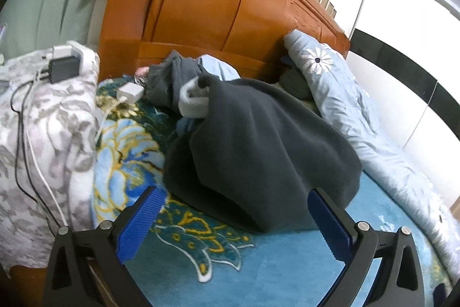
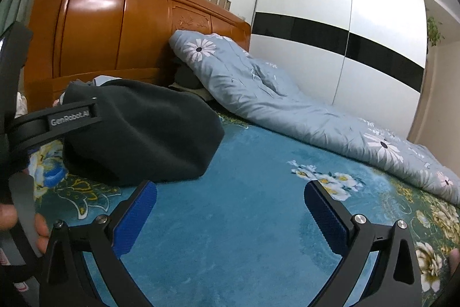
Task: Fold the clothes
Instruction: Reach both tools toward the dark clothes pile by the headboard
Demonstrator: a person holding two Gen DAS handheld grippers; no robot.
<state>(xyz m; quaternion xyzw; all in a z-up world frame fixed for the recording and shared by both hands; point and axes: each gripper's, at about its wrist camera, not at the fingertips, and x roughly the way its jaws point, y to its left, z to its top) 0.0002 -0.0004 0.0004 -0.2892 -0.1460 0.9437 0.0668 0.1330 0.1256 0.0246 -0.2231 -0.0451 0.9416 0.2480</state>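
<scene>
Two grippers hang over the bed (image 2: 244,220), and the fingers of both the left gripper (image 1: 233,217) and the right gripper (image 2: 230,209) are spread wide with nothing between them. A dark fleece garment (image 1: 258,151) lies in a soft heap on the blue blanket, near the headboard (image 1: 201,5). It looks thick, limp and light; a hem edge or corner seems the best hold. No containers show

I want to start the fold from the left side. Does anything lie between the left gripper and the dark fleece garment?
Nothing visible does. The left gripper is open, its fingers on either side of the near edge of the dark fleece garment, with only the blue floral blanket below. The chargers and cables lie off to the left.
</scene>
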